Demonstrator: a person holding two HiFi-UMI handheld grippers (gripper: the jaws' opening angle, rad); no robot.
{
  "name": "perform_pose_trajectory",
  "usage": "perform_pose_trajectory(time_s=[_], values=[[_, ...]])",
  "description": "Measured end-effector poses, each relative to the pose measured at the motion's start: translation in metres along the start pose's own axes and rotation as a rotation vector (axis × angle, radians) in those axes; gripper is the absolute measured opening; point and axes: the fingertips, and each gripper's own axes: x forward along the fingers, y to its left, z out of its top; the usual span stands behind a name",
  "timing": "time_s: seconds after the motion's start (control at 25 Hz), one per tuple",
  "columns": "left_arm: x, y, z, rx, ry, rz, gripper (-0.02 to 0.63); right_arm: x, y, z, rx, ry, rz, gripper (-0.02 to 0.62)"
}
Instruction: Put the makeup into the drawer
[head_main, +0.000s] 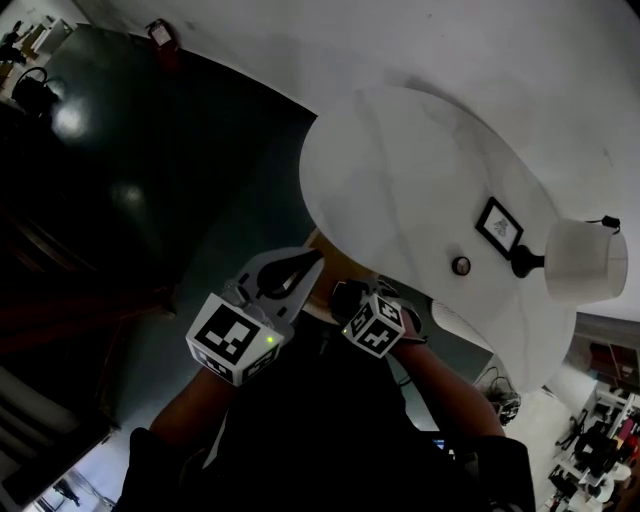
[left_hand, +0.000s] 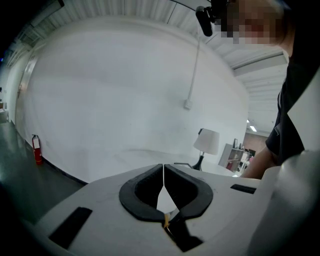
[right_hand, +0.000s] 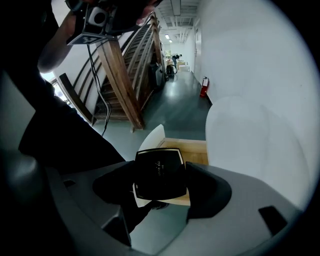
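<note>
A black square makeup compact (right_hand: 160, 174) sits between the jaws of my right gripper (right_hand: 161, 172), which is shut on it. Just beyond it an open drawer (right_hand: 186, 146) with a pale wooden inside juts from under the white round table (right_hand: 250, 140). In the head view the right gripper (head_main: 352, 298) hangs at the table's near edge (head_main: 400, 170), where a sliver of the drawer (head_main: 318, 240) shows. My left gripper (head_main: 303, 264) is beside it, pointing at the table. Its jaws (left_hand: 163, 170) are shut with nothing between them.
A white-shaded lamp (head_main: 585, 258), a small framed picture (head_main: 498, 225) and a small round object (head_main: 461, 265) stand on the table's right part. A wooden staircase (right_hand: 120, 70) rises to the left of the drawer. A red fire extinguisher (right_hand: 203, 86) stands by the wall.
</note>
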Motion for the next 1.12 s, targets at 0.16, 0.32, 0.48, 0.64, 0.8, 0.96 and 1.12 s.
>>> perform_pose_trajectory(time_s=[0.16,0.32,0.48,0.64,0.8,0.96,1.12], values=[[0.007,0.005,-0.011,-0.003,0.026,-0.006,0.012,0.026,0.003,-0.015,0.039,0.015,-0.008,0.281],[0.011,0.007,-0.019,-0.002,0.033,-0.012,0.012,0.053,0.003,-0.030,0.053,0.043,-0.026,0.281],[0.014,0.007,-0.026,0.025,0.049,-0.009,0.012,0.076,-0.005,-0.043,0.077,0.061,-0.051,0.281],[0.015,0.011,-0.030,0.024,0.043,0.006,0.012,0.098,-0.013,-0.051,0.078,0.084,-0.045,0.281],[0.014,0.018,-0.038,0.008,0.050,0.027,0.012,0.121,-0.023,-0.058,0.072,0.115,-0.032,0.281],[0.012,0.025,-0.044,-0.005,0.052,0.046,0.012,0.141,-0.030,-0.061,0.058,0.142,-0.009,0.281],[0.009,0.030,-0.048,-0.019,0.047,0.063,0.012,0.163,-0.026,-0.070,0.030,0.188,0.027,0.281]])
